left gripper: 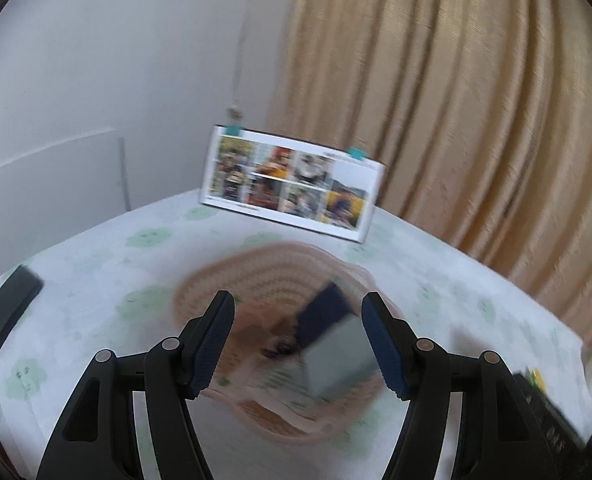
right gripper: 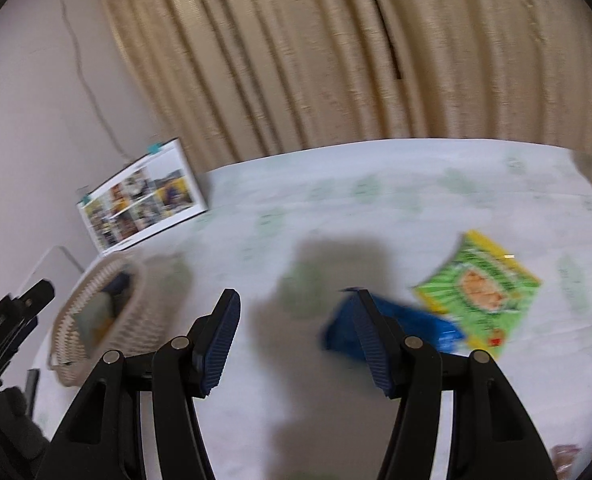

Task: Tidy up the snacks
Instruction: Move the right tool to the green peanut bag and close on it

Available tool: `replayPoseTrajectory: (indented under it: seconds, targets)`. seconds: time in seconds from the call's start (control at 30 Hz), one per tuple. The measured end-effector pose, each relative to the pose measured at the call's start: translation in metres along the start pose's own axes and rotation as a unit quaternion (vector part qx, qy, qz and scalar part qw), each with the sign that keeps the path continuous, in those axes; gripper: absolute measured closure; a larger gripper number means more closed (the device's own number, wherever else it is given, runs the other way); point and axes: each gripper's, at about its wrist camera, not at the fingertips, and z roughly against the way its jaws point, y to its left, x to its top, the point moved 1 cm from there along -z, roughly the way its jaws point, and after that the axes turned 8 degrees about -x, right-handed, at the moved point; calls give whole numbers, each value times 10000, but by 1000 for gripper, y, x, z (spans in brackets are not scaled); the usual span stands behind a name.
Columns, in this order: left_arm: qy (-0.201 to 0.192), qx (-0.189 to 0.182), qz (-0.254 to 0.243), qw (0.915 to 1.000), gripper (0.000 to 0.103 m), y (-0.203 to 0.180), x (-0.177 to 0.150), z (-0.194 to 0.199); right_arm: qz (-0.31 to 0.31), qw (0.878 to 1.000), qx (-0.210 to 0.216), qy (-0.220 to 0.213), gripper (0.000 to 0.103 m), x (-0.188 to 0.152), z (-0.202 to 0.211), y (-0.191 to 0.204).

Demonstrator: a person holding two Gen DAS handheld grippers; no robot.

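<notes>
With packets already in woven basket [left gripper: 279, 276], collecting continues: both fingers spread, empty; right gripper [right gripper: 296, 344] nearing blue packet [right gripper: 416, 326], lower right; next, close on it.

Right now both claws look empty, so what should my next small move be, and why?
Probably ease the right claw forward and slightly right, so its open fingers straddle the blue packet. That packet and the green-and-yellow packet lie loose on the tablecloth, while the woven basket already holds snacks. The left claw hangs open over the basket, holding nothing.
</notes>
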Motion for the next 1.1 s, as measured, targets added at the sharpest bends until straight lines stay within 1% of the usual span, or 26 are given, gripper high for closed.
replayPoseTrajectory:
  seconds: [0.1,0.23,0.33,0.37,0.47,0.63,0.7,0.83,0.9,1.03,1.1]
  targets:
    - [162,-242,-362,9989,36,-22,-9,-3,-156,9997,-201,-7,46,2,-1,-23]
    - [326,-526,-863,9943,36,-51,-24,-4,-366,9986,-380,39,46,2,-7,-49]
    - [470,-701,-1142,9899,36,-69,-36,-5,-433,9983,-357,162,46,-2,-12,-58]
    - [509,-742,-1194,9888,36,-72,-38,-6,-437,9983,-312,212,46,-4,-14,-58]
    - [611,-801,-1316,9862,36,-81,-45,-9,-471,9978,27,473,45,-13,-18,-59]
    - [738,-845,-1384,9840,36,-84,-52,-14,-519,9916,729,935,45,-33,-14,-54]
    - [805,-898,-1402,9828,36,-86,-54,-15,-452,9908,827,976,45,-38,-9,-52]
    - [918,-995,-1585,9780,36,-93,-61,-18,-470,9940,577,798,44,-38,1,-63]
    - [985,-1066,-1721,9743,36,-99,-66,-19,-700,9946,335,684,37,-33,4,-78]
    - [1179,-1257,-1814,9682,36,-107,-75,-20,-1194,9913,-56,550,35,-24,6,-106]
    - [1265,-1305,-1791,9669,36,-108,-78,-22,-1337,9892,-294,525,28,-19,4,-117]
